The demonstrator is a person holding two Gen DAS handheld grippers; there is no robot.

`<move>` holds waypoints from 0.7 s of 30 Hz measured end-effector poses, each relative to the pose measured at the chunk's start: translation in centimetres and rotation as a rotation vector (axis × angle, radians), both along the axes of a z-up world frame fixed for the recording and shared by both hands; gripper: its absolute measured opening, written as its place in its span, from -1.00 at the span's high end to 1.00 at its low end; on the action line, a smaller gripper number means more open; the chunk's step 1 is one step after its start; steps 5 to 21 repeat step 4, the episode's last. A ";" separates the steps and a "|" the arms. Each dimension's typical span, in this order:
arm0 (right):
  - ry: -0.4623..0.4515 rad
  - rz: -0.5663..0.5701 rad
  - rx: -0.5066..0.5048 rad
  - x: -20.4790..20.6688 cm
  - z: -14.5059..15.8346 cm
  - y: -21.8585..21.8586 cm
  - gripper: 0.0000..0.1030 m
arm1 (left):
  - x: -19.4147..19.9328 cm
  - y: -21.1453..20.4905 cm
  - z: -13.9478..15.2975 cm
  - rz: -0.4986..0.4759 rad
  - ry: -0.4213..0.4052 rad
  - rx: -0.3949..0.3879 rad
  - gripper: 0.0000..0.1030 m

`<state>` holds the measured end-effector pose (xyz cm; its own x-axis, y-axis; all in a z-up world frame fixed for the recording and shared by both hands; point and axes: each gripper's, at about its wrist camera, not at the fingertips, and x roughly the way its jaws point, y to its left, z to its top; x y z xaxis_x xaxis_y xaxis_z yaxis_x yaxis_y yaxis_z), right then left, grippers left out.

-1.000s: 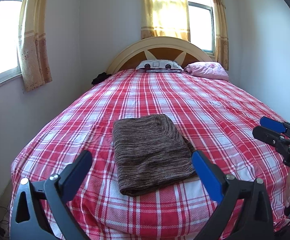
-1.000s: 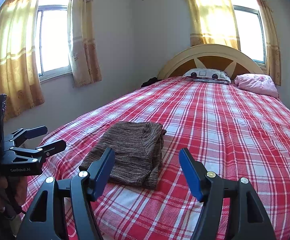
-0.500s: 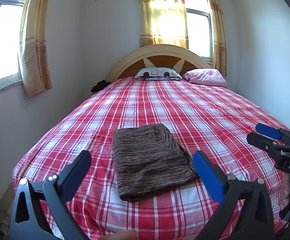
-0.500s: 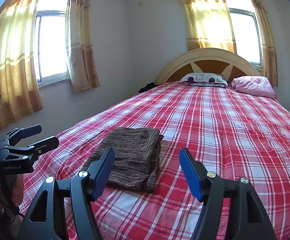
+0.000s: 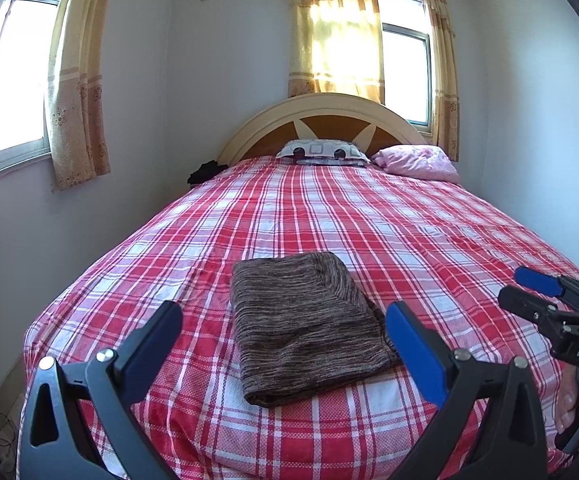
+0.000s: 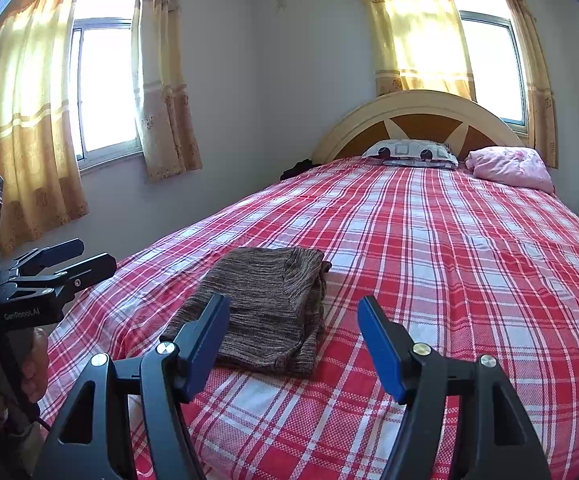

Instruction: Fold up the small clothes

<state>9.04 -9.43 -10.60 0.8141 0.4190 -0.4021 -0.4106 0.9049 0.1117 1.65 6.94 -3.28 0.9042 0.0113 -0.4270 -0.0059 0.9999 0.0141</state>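
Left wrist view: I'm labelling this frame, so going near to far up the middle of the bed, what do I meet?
Left gripper with open jaws → folded brown garment → bare stretch of red plaid bedspread → patterned pillow → arched headboard → curtained window.

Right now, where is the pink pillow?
In both views the pink pillow lies at the far right of the bed, against the headboard, right of the patterned pillow.

Brown garment (image 5: 303, 326) looks ribbed knit; checked bedspread (image 5: 369, 220) seems soft, matt woven cloth.
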 end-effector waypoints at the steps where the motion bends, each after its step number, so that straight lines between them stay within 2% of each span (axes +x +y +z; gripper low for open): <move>1: 0.003 0.001 -0.002 0.0 -0.1 0.0 -0.31 | 0.0 0.0 -0.1 0.002 -0.002 0.005 -1.00; 21: 0.011 0.001 -0.004 0.1 -0.4 -0.1 -0.31 | 0.2 0.1 -0.3 0.002 0.004 0.009 -1.00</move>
